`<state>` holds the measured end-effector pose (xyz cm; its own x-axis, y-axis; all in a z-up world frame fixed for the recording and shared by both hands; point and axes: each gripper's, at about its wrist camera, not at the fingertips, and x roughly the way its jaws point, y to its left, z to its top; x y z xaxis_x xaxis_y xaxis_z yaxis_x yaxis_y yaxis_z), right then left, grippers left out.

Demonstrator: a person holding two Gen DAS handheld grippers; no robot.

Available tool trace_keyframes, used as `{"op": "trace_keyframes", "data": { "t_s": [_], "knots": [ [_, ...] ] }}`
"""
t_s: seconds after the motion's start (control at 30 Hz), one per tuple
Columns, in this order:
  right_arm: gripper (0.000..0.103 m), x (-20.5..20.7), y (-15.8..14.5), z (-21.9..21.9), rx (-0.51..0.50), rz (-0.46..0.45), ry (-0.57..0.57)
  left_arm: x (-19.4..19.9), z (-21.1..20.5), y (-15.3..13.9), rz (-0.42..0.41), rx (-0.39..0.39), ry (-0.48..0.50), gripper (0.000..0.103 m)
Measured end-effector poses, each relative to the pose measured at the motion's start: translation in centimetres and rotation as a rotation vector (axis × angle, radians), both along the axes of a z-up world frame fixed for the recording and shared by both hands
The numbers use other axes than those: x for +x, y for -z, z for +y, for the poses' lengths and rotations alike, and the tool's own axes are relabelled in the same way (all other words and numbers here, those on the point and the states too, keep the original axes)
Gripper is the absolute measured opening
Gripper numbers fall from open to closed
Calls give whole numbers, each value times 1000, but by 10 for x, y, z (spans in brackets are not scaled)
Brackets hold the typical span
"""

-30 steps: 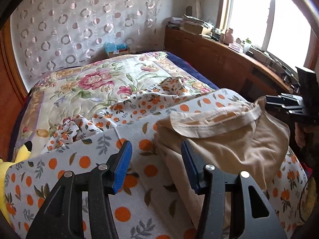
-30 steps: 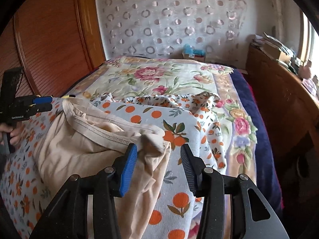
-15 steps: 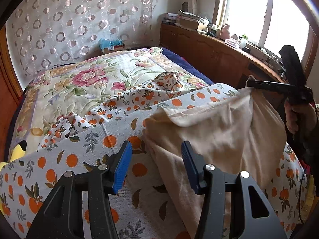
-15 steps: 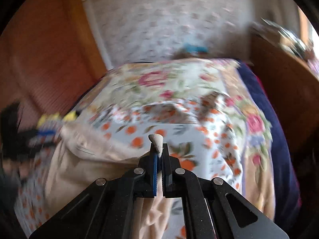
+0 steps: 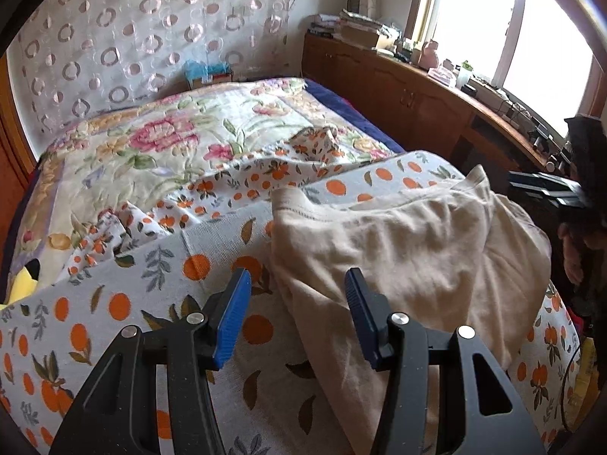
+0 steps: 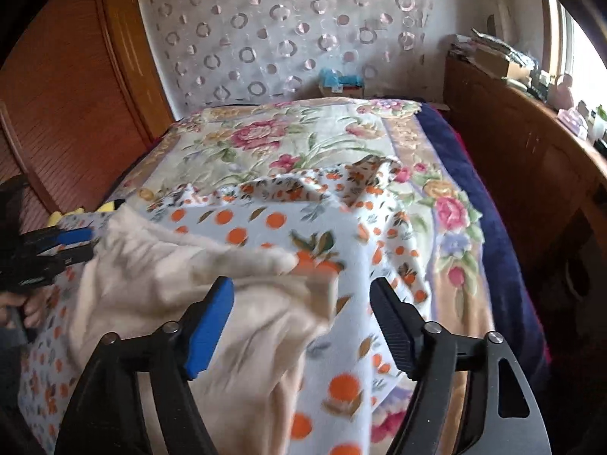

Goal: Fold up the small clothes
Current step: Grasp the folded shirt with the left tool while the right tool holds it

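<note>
A beige garment (image 5: 409, 250) lies crumpled on an orange-print cloth (image 5: 159, 295) on the bed. My left gripper (image 5: 296, 311) is open, its fingers straddling the garment's left edge, holding nothing. In the right wrist view the garment (image 6: 197, 288) is partly blurred and my right gripper (image 6: 301, 314) is open wide above its right corner, holding nothing. The right gripper also shows in the left wrist view (image 5: 546, 189) at the garment's far right. The left gripper shows in the right wrist view (image 6: 60, 242) at the garment's left.
A floral quilt (image 5: 159, 140) covers the bed behind. A wooden cabinet (image 5: 417, 102) with clutter runs along the right under the window. A wooden wardrobe (image 6: 64, 87) stands left. A yellow plush toy (image 5: 22, 284) lies at the bed's left edge.
My right gripper, which was shut on the garment's corner and lifting it, has opened and let it go. The garment has dropped back onto the cloth. My left gripper stays open.
</note>
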<state>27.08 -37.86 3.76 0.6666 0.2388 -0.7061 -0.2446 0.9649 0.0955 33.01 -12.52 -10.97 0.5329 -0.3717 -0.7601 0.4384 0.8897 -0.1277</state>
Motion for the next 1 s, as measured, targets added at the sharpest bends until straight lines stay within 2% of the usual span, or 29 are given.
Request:
{"op": "trace_keyframes", "data": {
  "t_s": [0.13,0.23,0.33,0.63,0.7,0.77,0.8,0.83,0.87,0.93,0.97,1.0],
  "knots": [
    [77,-6,13,2,7,60,-18,8,-6,11,31,12,6,53],
    [77,-2,21,2,2,84,-2,12,-9,15,41,19,5,62],
    [77,6,27,1,33,107,7,12,-10,16,38,16,9,65],
    [76,14,33,14,57,100,-50,14,-13,18,25,18,14,65],
    [69,16,35,14,64,101,-68,15,-15,17,26,9,24,60],
    [66,18,36,14,65,99,-88,16,-16,16,34,-9,39,46],
    [63,19,37,13,67,97,-94,17,-18,16,43,-21,47,43],
    [58,20,38,12,79,98,-108,17,-19,15,47,-26,48,38],
    [46,21,39,11,96,104,-126,18,-19,15,53,-33,49,31],
    [37,22,42,12,105,110,-151,20,-19,15,84,-68,56,22],
    [29,22,43,12,116,117,-173,20,-18,15,98,-84,55,17],
    [24,22,42,11,122,115,-182,19,-17,13,111,-102,55,16]
  ]
}}
